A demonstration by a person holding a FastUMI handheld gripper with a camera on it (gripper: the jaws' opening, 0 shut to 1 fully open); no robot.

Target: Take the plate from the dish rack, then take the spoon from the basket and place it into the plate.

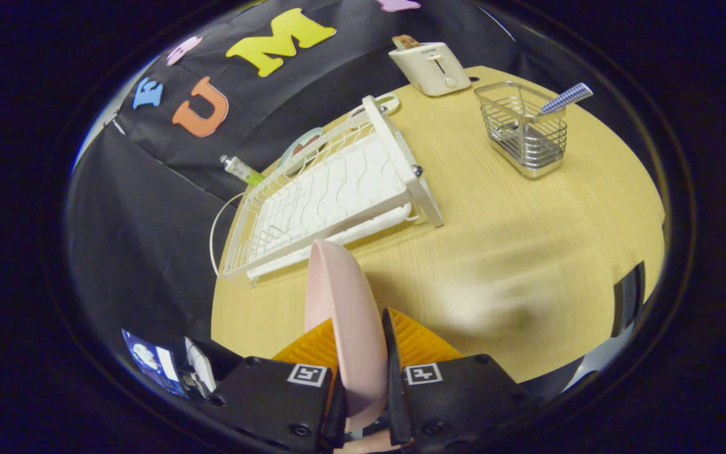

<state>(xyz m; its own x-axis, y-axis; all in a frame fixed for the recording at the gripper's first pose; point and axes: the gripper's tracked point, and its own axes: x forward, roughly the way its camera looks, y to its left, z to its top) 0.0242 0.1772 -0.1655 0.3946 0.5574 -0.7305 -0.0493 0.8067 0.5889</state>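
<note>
no readable text, square markers on gripper (358, 343) unreadable

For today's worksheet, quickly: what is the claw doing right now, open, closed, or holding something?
Claw: closed on the pink plate, held edge-on between both fingers above the wooden table, just short of the white dish rack.

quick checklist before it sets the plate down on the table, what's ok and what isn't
1. Grip: hand-held gripper shut on the pink plate, both fingers pressing: ok.
2. Plate out of the white dish rack: ok.
3. Bare wooden table ahead for set-down: ok.
4. Plate orientation: held on edge, needs laying flat: not ok.
5. Spoon waiting in the wire basket, handle sticking out: ok.
6. Plate's height above table: cannot tell.
</note>
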